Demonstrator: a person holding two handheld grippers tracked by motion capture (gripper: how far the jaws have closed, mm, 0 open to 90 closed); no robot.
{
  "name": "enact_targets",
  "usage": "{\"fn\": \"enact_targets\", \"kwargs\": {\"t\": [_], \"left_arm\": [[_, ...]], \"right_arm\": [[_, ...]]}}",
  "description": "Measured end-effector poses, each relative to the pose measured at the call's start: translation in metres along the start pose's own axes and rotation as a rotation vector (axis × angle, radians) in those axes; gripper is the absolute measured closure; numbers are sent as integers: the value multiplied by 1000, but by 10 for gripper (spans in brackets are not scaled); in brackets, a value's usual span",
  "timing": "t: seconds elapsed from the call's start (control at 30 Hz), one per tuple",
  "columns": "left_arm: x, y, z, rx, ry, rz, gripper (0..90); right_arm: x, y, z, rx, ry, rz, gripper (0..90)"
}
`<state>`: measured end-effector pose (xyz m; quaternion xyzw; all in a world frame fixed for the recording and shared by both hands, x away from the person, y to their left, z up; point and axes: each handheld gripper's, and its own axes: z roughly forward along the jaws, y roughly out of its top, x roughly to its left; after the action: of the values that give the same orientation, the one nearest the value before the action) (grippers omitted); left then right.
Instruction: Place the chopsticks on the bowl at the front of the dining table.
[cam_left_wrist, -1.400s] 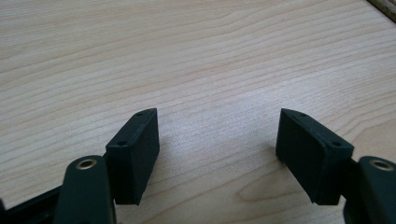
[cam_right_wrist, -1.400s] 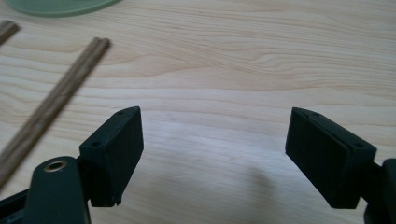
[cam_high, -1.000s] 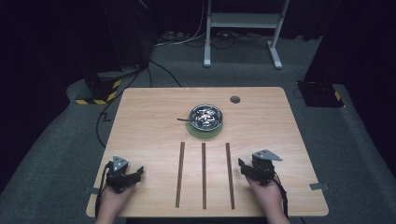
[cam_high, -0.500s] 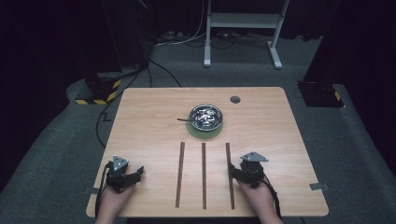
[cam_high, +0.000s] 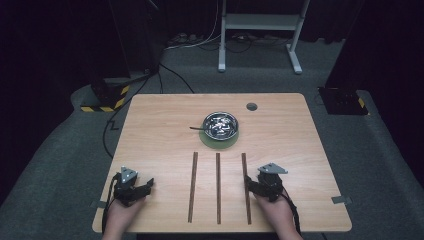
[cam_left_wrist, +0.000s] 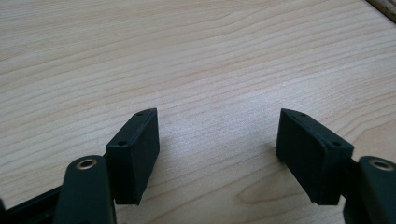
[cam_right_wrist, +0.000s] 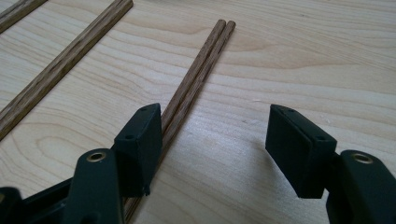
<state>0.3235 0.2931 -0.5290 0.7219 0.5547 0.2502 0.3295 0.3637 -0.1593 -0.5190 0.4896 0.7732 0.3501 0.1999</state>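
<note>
My right claw (cam_right_wrist: 208, 140) is open beside the rightmost pair of chopsticks (cam_right_wrist: 196, 77) on the bench (cam_high: 150, 130); I judge it must shift left to straddle the pair before closing. My left claw (cam_left_wrist: 217, 144) rests open, holding nothing. The metal bowl (cam_high: 220, 124) holds small pale pieces.

Bare table (cam_high: 160, 135) lies open on both sides; 3 wooden strips (cam_high: 218, 187) and bowl (cam_high: 220, 125) occupy its middle.
</note>
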Motion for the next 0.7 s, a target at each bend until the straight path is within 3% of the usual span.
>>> {"fn": "enact_targets", "kwargs": {"t": [0.7], "left_arm": [[0,0,0,-3,-1,-5,303]], "right_arm": [[-6,-1,-5,-27,-29,-6,364]]}}
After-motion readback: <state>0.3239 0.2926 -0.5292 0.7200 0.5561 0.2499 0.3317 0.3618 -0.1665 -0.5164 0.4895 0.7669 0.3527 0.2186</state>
